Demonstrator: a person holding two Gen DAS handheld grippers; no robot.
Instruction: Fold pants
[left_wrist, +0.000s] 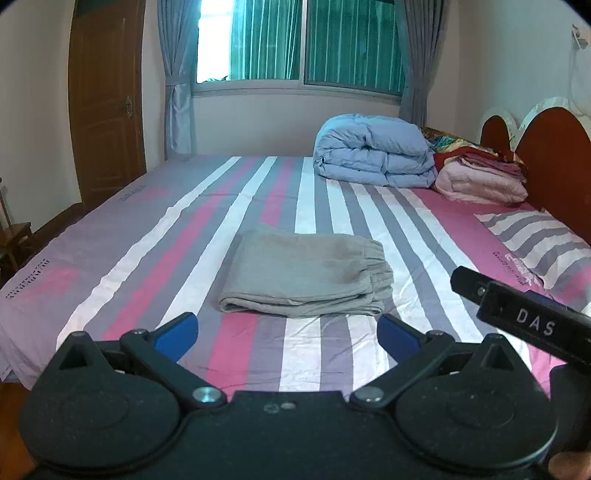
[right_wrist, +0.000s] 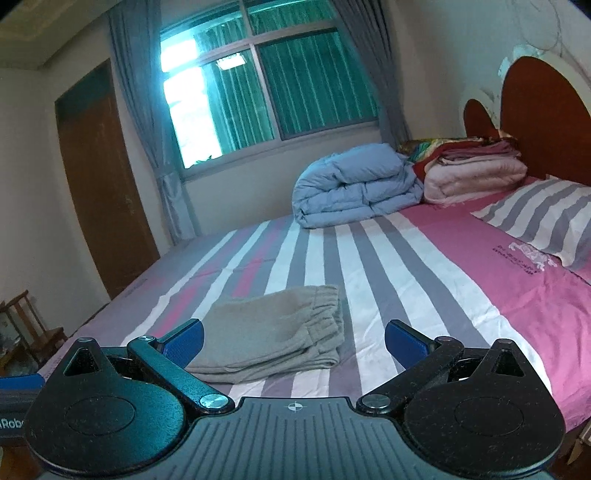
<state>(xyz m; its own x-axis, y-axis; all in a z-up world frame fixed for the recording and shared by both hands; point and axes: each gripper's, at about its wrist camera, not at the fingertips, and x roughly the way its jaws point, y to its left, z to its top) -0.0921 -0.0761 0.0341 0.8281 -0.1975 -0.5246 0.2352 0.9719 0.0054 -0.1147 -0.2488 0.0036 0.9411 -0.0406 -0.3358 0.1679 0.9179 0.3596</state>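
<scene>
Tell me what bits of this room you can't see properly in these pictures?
- Near edge of the striped bed sheet: hidden by the open left gripper in the left wrist view.
- Near left corner of the folded grey pants: covered by the open right gripper in the right wrist view.
- Small dark print on the sheet: too small to read.
- Wooden headboard: cut off by the picture edge.

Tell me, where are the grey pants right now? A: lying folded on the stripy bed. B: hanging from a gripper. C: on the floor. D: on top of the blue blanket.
A: the grey pants lie in a folded stack on the striped sheet, with the left gripper and right gripper both open and holding nothing.
</scene>
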